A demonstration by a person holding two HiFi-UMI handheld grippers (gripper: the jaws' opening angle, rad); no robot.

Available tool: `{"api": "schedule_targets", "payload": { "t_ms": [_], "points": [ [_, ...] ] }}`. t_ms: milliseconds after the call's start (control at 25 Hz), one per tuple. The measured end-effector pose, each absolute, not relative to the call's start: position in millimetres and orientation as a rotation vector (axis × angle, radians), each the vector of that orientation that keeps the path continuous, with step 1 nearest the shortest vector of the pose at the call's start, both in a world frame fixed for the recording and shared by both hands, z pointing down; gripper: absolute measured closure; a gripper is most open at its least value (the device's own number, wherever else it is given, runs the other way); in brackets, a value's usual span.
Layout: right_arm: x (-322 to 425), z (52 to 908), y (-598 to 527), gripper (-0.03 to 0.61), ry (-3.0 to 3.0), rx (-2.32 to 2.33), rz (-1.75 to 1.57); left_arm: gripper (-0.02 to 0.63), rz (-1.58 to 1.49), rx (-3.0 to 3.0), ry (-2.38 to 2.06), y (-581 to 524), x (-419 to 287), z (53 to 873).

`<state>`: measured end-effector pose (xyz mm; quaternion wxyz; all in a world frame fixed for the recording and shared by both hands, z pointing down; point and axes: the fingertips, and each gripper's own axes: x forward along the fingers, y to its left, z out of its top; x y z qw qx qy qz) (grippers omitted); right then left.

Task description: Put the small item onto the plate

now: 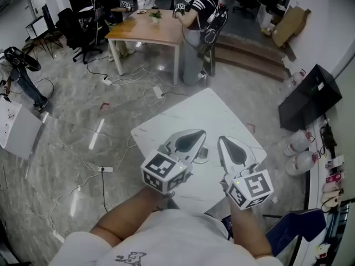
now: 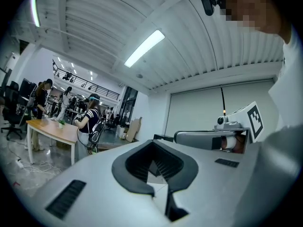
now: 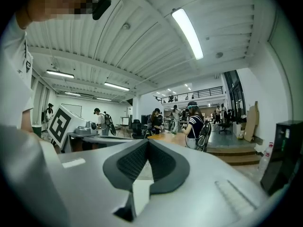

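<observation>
- I can't make out the small item or the plate from here. The two grippers and the person's arms cover the near part of the white table (image 1: 211,110), and the bare top beyond them shows nothing I can name.
- The left gripper (image 1: 195,137) is held level over the table. Its jaws are together at the tips with nothing between them, as its own view shows (image 2: 154,144).
- The right gripper (image 1: 224,143) sits just beside it, also level. Its jaws are closed on each other and empty (image 3: 147,143).
- The two grippers lie side by side, near each other but apart, each with its marker cube toward the person's body.
- The white table stands cornerwise on a grey marbled floor (image 1: 72,110), with cables (image 1: 127,82) trailing across it and a power strip (image 1: 105,169) to the left.
- A black box (image 1: 308,98) stands off to the right, with large water bottles (image 1: 297,146) just below it.
- Farther back a person in a striped top (image 1: 197,15) stands at a wooden table (image 1: 147,29).
</observation>
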<state>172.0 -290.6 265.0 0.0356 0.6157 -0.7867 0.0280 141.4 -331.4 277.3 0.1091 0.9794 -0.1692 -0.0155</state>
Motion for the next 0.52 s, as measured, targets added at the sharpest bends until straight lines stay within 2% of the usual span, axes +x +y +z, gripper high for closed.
{"api": "schedule_targets", "payload": {
  "t_ms": [520],
  "points": [
    [184.6,254.5,-291.4,0.577,-2.416,1.910,0.065,0.607,-0.057,2.890,-0.431,-330.3,160.7,272.6]
  ]
}}
